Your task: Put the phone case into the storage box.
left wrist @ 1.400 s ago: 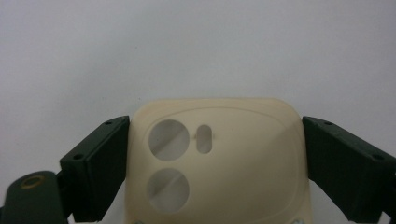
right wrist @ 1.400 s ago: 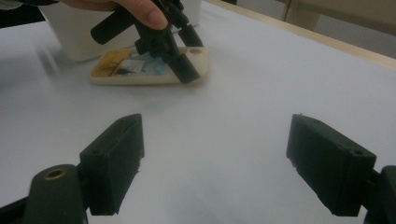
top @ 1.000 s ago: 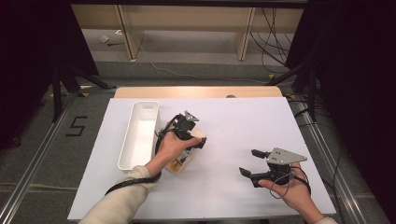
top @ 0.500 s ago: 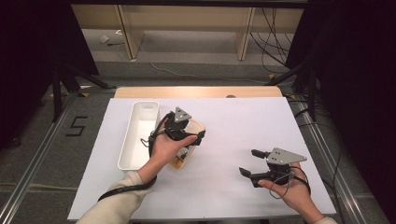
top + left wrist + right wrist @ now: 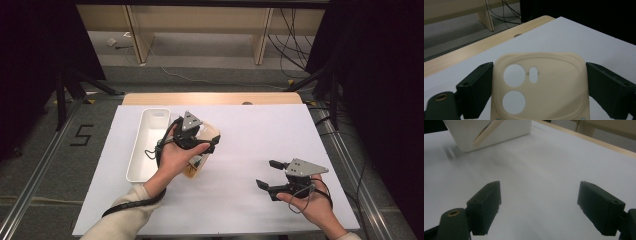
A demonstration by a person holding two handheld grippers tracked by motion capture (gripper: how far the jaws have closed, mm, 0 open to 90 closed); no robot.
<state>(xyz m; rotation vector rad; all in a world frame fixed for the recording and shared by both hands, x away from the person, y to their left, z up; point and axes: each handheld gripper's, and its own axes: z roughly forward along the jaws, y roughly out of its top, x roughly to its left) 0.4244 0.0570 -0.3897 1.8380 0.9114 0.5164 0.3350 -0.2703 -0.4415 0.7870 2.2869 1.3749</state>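
Slippage is the chief risk here, judged from how the cream phone case (image 5: pixel 540 87) is held: it sits between the jaws of the left gripper (image 5: pixel 212 143), and in the left gripper view its left edge touches one jaw while a narrow gap shows at the other, so whether it is truly pinched or only cradled cannot be told. The case is seen camera-cutout end forward, raised above the white table (image 5: pixel 250 130) just right of the long white tray (image 5: pixel 145 145), with the person's left hand (image 5: pixel 175 160) wrapped round the gripper. In the high view something tan and a little printed label (image 5: pixel 197 162) are glimpsed under that hand, but what they belong to cannot be made out. Were the hand tilted or swung quickly toward the tray, a loosely held case could be expected to twist out by its smooth, rounded edge and drop onto the table or catch on the tray's rim. The right gripper (image 5: pixel 267 175) is held spread wide, low over bare table at the near right, well apart from the case, so no help could be given quickly from that side.
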